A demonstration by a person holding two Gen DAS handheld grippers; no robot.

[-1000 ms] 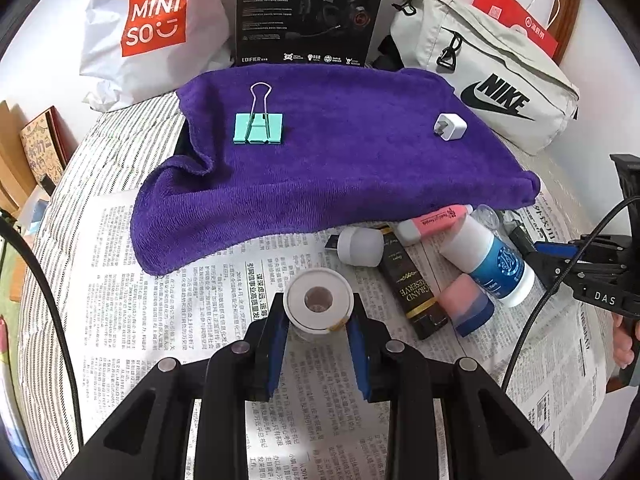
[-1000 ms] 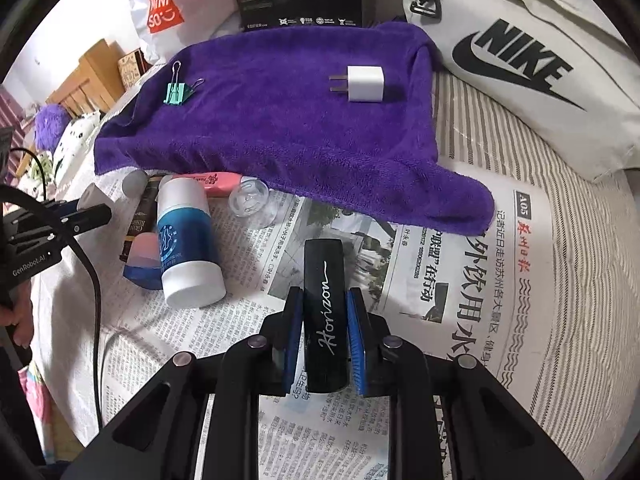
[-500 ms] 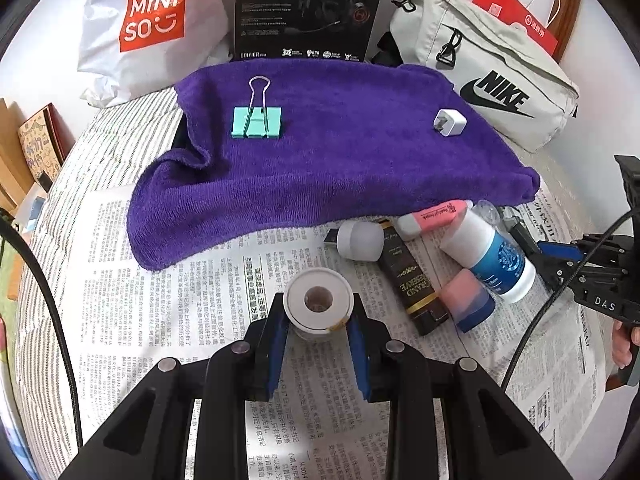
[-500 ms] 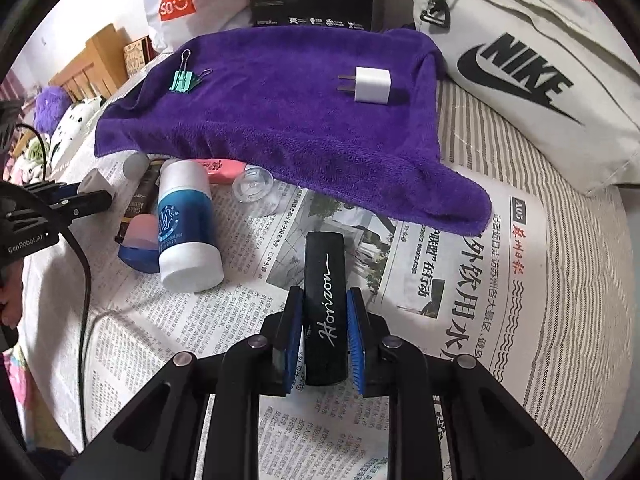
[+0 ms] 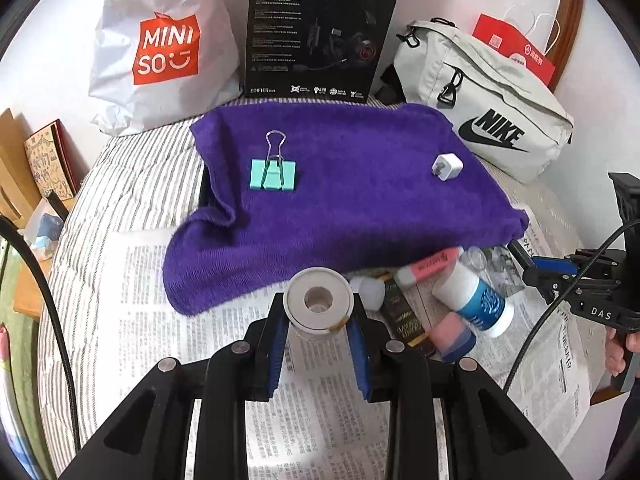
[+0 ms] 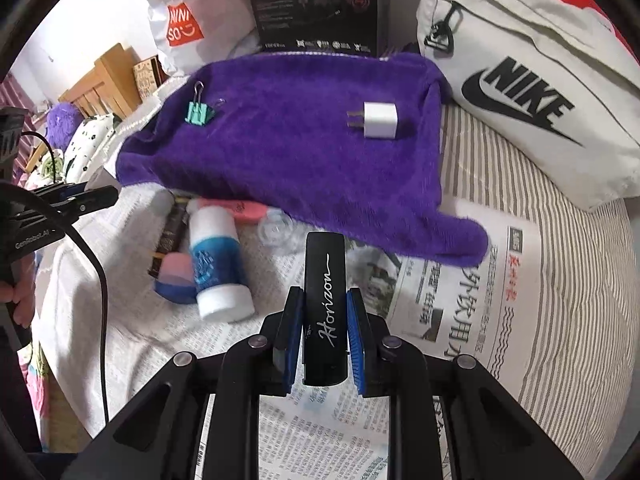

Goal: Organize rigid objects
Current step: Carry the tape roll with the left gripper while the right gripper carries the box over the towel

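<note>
My left gripper (image 5: 318, 316) is shut on a white roll of tape (image 5: 319, 303), held above the newspaper near the purple towel's (image 5: 340, 196) front edge. My right gripper (image 6: 323, 332) is shut on a black bar lettered "Horizon" (image 6: 324, 304), lifted over the newspaper. On the towel lie a green binder clip (image 5: 273, 172) and a white plug adapter (image 5: 448, 167). Below the towel's edge sit a blue-and-white bottle (image 6: 218, 268), a pink highlighter (image 5: 430, 266), a dark gold-lettered box (image 5: 402, 316), a pink-and-blue eraser (image 5: 454, 336), a small white cap (image 5: 372, 288) and a clear cap (image 6: 274, 230).
Newspaper (image 6: 460, 300) covers a striped bedsheet (image 6: 560, 240). Behind the towel stand a Miniso bag (image 5: 164, 48), a black headset box (image 5: 320, 36), a grey Nike bag (image 5: 492, 120) and a red paper bag (image 5: 516, 52). Wooden furniture (image 6: 104, 80) lies left.
Both grippers have risen with their objects off the newspaper; the towel and the clutter now sit lower and nearer in both views. Nothing on the bed has shifted.
</note>
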